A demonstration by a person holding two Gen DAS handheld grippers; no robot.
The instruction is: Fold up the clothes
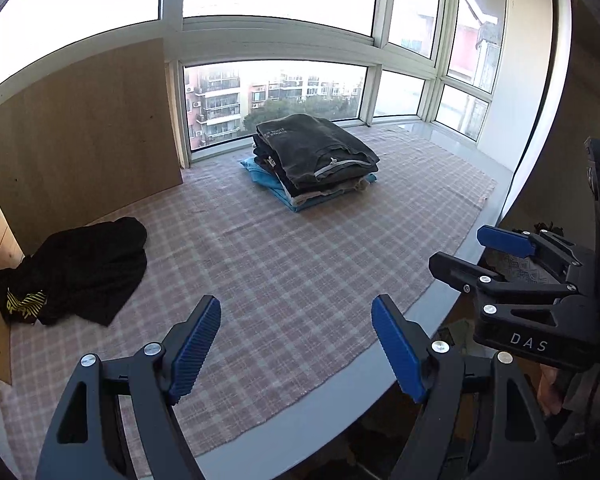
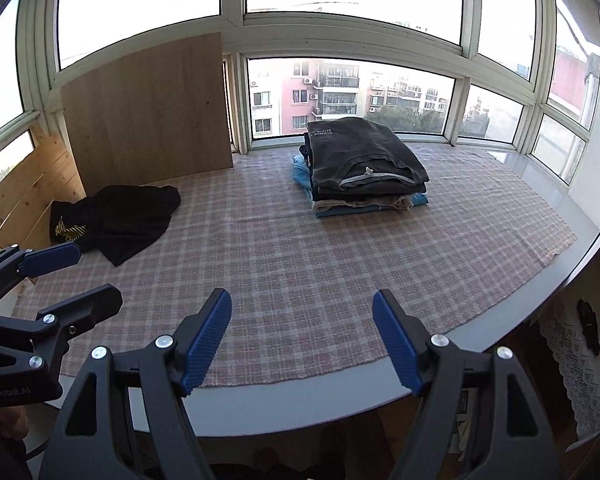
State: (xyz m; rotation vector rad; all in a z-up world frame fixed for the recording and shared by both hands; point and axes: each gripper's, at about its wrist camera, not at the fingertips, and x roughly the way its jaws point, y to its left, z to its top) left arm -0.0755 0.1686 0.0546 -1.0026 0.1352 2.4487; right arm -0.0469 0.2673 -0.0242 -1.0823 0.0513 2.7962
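Observation:
A stack of folded clothes (image 1: 316, 160) (image 2: 364, 164), with a dark grey garment on top and blue ones beneath, sits at the far side of the table by the window. A crumpled black garment (image 1: 84, 268) (image 2: 124, 216) with a yellow print lies at the left, against the wooden boards. My left gripper (image 1: 296, 312) (image 2: 96, 274) hangs open over the table's near edge with nothing between its blue pads. My right gripper (image 2: 302, 300) (image 1: 458, 247) is beside it on the right, also open and holding nothing. Both are well short of either pile.
A pink checked cloth (image 1: 280, 264) (image 2: 300, 248) covers most of the grey table (image 1: 300, 420) (image 2: 300, 404). A wooden board (image 1: 80, 136) (image 2: 152, 108) leans upright at the back left. Windows wrap the far side. A lace cloth (image 2: 572, 364) hangs below the table's right edge.

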